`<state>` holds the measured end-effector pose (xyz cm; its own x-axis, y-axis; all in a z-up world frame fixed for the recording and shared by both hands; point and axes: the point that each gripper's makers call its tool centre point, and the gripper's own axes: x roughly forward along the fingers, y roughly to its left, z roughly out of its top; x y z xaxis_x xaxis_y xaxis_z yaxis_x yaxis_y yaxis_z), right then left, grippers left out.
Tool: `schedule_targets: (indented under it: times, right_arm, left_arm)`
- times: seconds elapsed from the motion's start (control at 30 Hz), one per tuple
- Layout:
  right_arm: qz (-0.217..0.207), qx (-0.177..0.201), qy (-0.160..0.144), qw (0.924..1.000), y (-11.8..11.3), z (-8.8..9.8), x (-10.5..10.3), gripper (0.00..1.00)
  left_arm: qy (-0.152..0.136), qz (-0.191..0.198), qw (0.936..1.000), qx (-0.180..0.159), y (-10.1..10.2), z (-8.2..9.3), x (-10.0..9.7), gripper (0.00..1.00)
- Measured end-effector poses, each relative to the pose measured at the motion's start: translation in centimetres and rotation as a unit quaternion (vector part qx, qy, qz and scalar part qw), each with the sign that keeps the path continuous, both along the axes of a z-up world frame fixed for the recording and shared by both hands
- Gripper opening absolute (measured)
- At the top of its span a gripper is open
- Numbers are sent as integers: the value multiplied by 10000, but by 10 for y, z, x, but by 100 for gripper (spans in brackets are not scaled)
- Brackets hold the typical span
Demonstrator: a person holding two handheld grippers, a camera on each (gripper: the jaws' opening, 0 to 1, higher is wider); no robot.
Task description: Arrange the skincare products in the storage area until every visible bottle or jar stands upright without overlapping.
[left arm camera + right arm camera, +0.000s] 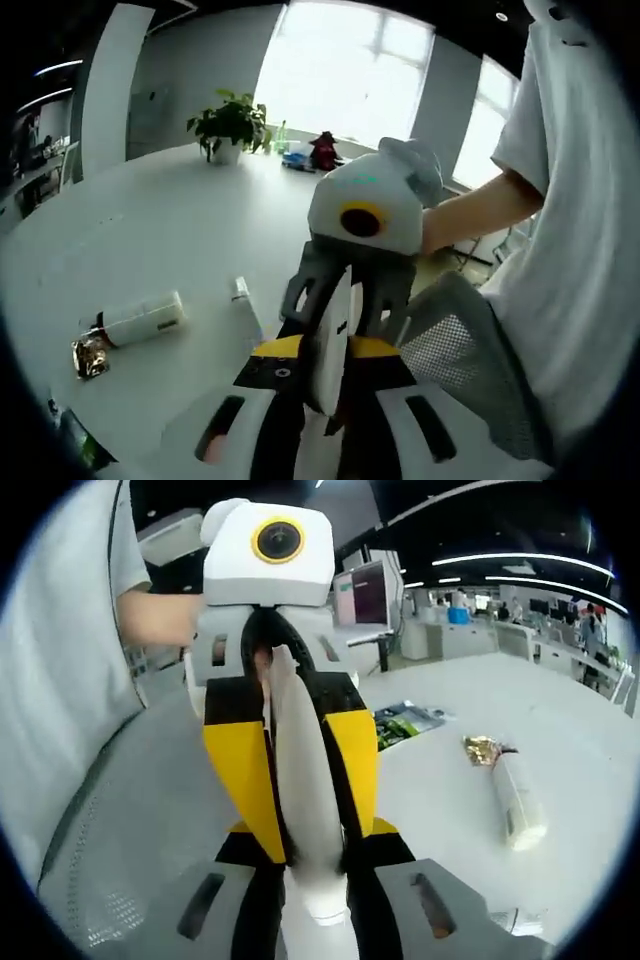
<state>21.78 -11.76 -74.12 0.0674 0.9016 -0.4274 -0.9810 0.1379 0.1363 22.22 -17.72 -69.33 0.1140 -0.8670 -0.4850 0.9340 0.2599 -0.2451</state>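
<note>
A slim white tube point(330, 365) point(305, 800) is held in the air between both grippers, which face each other. My left gripper point(328, 385) is shut on its near end, yellow-and-black jaws pressed on both sides. My right gripper point(342, 310) point(295, 730) is shut on the other end of the same tube, opposite the left gripper point(272, 665). On the white table point(150, 230) lies a white bottle point(145, 320) point(520, 800) on its side, with a crumpled gold wrapper point(90, 355) point(482, 750) at its cap end. A small white tube point(245, 305) lies flat nearby.
A grey mesh chair point(470, 360) point(130, 820) stands close under the grippers. A person in a white T-shirt point(580, 200) stands beside it. A potted plant point(230, 125) sits at the table's far side. A green packet point(400, 720) lies on the table.
</note>
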Motion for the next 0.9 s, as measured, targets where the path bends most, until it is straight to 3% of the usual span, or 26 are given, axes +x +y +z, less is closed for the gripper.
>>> schedule_targets:
  times: [0.2,0.9]
  right_arm:
    - [-84,-13,-62,9999,-1,1,5,22]
    - [-125,-53,-136,9998,-2,2,24,21]
  left_arm:
    - [-86,-31,10000,19,-2,0,5,9]
    - [-50,409,9991,-132,0,2,24,12]
